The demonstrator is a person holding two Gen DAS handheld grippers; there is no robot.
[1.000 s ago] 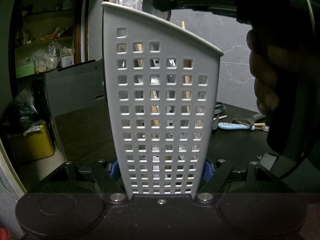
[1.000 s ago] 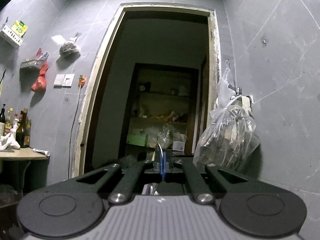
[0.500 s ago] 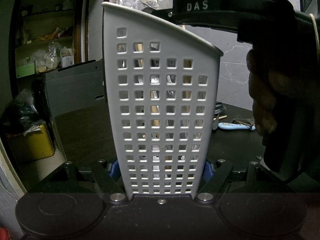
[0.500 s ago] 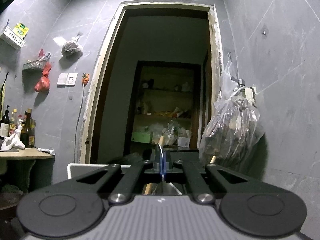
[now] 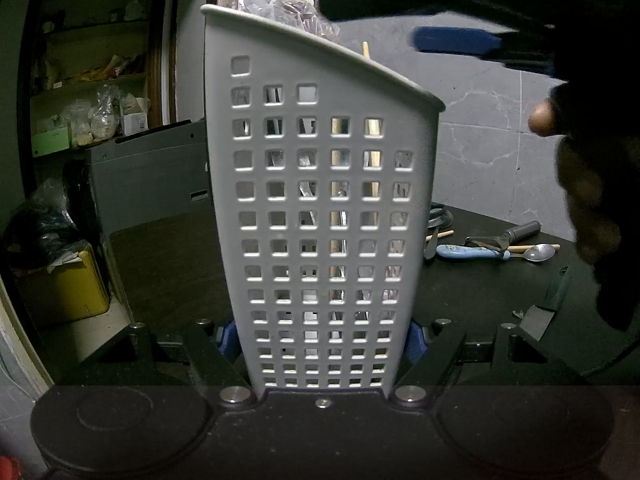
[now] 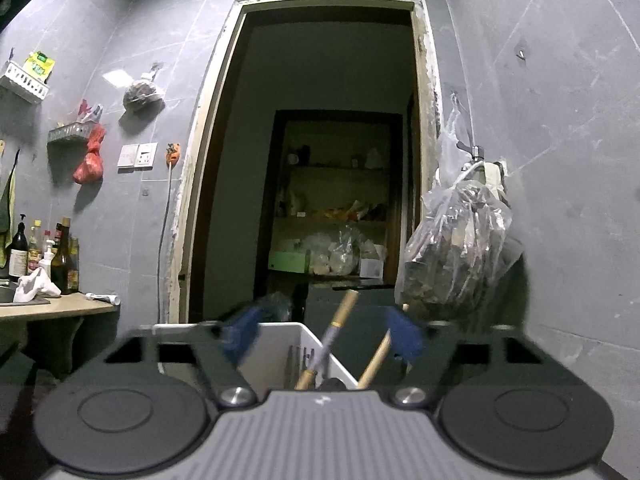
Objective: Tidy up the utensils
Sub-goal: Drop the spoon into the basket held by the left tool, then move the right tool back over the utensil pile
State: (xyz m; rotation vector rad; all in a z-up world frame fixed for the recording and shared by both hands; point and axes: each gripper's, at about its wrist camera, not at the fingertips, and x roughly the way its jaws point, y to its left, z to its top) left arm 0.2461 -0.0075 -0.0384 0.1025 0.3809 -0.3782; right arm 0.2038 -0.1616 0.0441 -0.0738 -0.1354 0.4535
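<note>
**Q:** Utensil holder (image 5: 320,216) — where does it stand, and what grips it?

**A:** White, perforated with square holes, upright on the dark table (image 5: 168,264), at the centre of the left wrist view. The left gripper (image 5: 320,338) is clenched on its lower body, one blue pad pressed to each side wall.

**Q:** What does the holder contain?

**A:** Wooden handles and metal pieces, visible through the holes; one wooden tip rises above the far rim. From the right wrist view, a purple-banded wooden handle (image 6: 332,340) leans in the open top, with a plain wooden stick (image 6: 376,360) just to its right.

**Q:** State of the right gripper (image 6: 320,336)?

**A:** Released. Its jaws have just been opening and now stand wide above the holder's mouth; the purple-banded handle stands between the blurred blue pads, touched by neither. In the left wrist view the same gripper appears as a dark, blurred shape at upper right, above the holder's rim, with the person's hand (image 5: 580,184) behind it.

**Q:** What remains on the table?

**A:** At far right, well apart from the holder: a light-blue-handled utensil (image 5: 472,252), a metal spoon (image 5: 540,252) and a dark-handled tool (image 5: 516,232), lying close together. A black-handled piece (image 5: 548,304) lies nearer, at right
</note>
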